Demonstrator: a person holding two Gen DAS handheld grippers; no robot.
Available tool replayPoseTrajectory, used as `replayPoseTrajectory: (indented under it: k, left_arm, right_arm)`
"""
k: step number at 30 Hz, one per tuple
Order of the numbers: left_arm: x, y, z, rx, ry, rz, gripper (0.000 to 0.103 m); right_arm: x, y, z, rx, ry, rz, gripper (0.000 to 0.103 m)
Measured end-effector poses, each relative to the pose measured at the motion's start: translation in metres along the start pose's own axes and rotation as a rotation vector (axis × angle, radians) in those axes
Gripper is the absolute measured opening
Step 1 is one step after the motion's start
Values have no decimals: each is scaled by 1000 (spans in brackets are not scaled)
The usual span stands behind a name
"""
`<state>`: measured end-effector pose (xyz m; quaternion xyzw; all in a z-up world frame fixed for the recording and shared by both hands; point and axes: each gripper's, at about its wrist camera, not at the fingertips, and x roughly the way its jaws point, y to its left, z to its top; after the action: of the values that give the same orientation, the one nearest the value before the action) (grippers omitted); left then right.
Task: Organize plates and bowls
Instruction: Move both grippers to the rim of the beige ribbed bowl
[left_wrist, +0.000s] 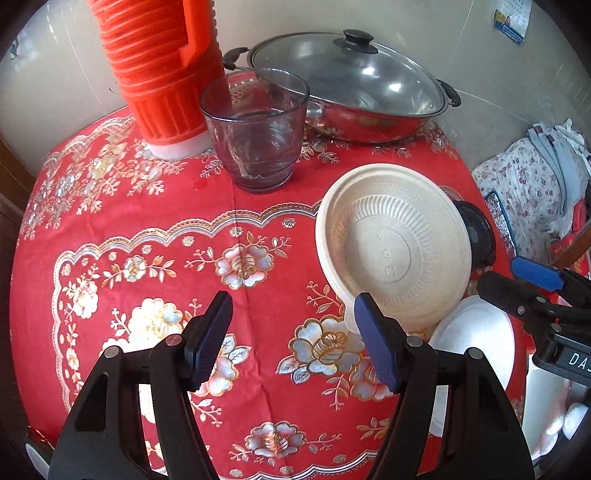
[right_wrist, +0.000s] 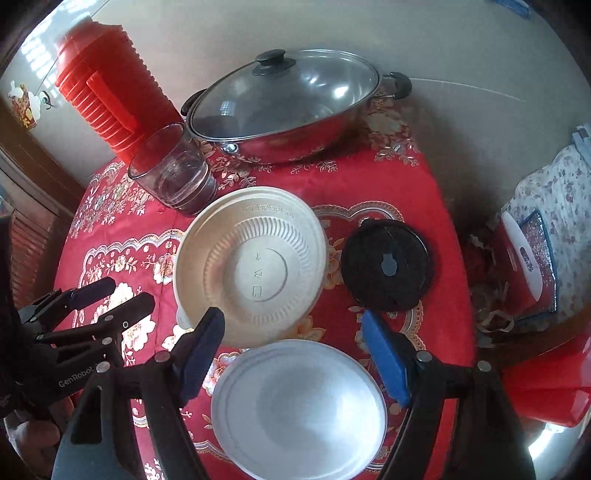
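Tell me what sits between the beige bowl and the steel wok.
Only bare red tablecloth lies between the beige bowl and the wok, shown in the right wrist view. The glass stands off to the left of that gap.

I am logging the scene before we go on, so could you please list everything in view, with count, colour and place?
Beige bowl: one, beige, upside down mid-table, one edge raised.
White bowl: one, white, upright at the near edge, below the right gripper.
Black lid: one, black, flat, right of the beige bowl.
Glass: one, clear grey tint, behind the beige bowl.
Wok: one, steel with a glass lid, at the back.
Flask: one, orange-red, back left.
Tablecloth: one, red with floral print.
Floral fabric: one, off the table to the right.
Left gripper: open, holding nothing.
Right gripper: open, holding nothing.
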<state>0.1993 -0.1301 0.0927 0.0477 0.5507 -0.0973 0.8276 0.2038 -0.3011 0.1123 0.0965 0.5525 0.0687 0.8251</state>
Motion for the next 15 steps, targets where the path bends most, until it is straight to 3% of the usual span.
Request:
replayPoseTrajectory:
  k: [15]
  left_arm:
    - [36,0,13,-25,40,-10,69]
  right_arm:
    - [21,-14,18,7,32,5,77]
